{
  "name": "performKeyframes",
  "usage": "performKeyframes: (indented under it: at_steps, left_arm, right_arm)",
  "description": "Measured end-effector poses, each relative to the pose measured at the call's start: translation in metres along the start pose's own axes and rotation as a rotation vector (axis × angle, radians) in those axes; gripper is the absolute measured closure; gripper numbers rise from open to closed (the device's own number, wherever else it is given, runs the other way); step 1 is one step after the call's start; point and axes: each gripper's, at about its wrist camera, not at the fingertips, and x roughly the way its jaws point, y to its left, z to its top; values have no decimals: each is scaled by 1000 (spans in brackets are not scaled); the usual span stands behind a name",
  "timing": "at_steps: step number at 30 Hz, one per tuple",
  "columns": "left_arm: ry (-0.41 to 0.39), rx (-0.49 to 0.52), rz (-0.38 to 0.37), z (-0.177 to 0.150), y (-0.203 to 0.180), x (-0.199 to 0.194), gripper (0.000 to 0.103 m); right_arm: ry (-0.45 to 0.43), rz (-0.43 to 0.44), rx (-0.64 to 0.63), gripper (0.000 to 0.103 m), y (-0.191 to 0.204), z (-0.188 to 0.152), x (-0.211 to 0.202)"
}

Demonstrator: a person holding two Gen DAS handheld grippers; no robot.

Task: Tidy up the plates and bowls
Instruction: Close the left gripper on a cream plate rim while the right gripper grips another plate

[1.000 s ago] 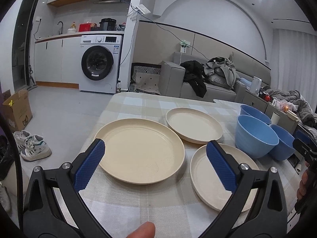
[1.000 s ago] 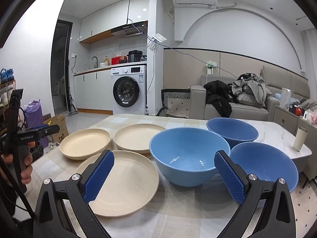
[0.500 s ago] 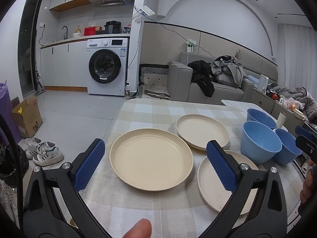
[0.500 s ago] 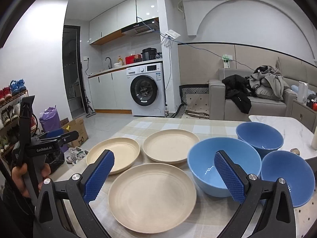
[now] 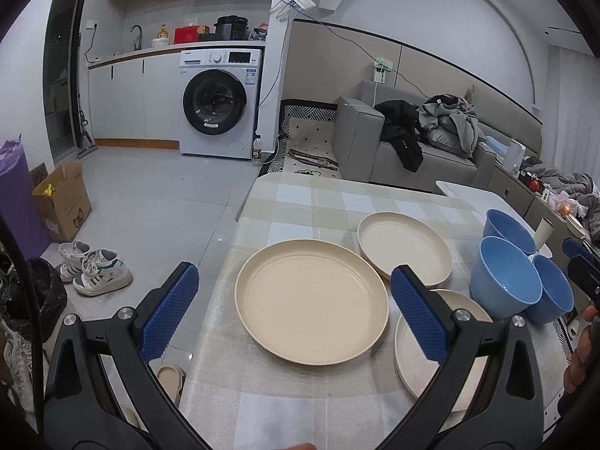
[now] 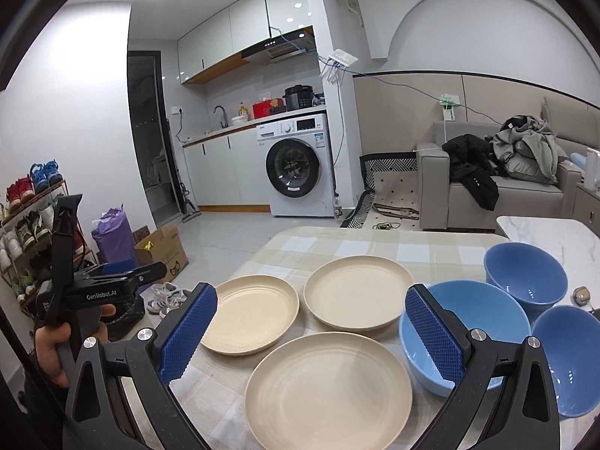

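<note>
Three beige plates lie on a checked tablecloth (image 5: 337, 206): a large one (image 5: 311, 300), one behind it (image 5: 405, 253), and one at the near right (image 5: 416, 352), partly hidden by a finger. Three blue bowls (image 5: 506, 288) cluster to the right. My left gripper (image 5: 294, 270) hovers open above the large plate's near side, holding nothing. In the right wrist view, the near plate (image 6: 328, 388) sits below my open, empty right gripper (image 6: 310, 290), with the middle bowl (image 6: 483, 322) behind its right finger. A hand holds the left gripper (image 6: 108, 288) off the table's left edge.
The table's left edge drops to a tiled floor with sneakers (image 5: 97, 270) and a cardboard box (image 5: 62, 198). A marble side table (image 6: 555, 232) adjoins on the right, with a small object (image 6: 580, 294) near the bowls. A sofa (image 5: 412, 150) and a washing machine (image 5: 219, 107) stand beyond.
Both grippers have drawn back and up from the dishes, which look smaller now. The right gripper's view shifted left from the middle bowl to the near plate. Both stay open.
</note>
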Motion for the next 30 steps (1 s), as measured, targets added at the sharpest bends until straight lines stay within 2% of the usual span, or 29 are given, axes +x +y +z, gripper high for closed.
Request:
performKeyframes:
  at_steps: [2,6,10,14,22,30]
  left_arm:
    - [24,-3,-7,2,5,10,1]
    - [36,17,25,3,9,24,1]
    - [56,-17,12,4,19,42,1]
    - [65,-11,40,2,22,60,1]
    - [89,-7,38,-3,25,83,1]
    - [142,-53,8,-13,34,108,1]
  right_arm:
    - [9,-15,-16,0,7,3,9]
    - [53,8,-17,0,13,1,30]
    - [83,23,-23,0,18,0,48]
    - [110,34,-7,0,21,1,66]
    - [150,27,-14,0,22,0,101]
    - [221,46,-9,0,23,-6,132]
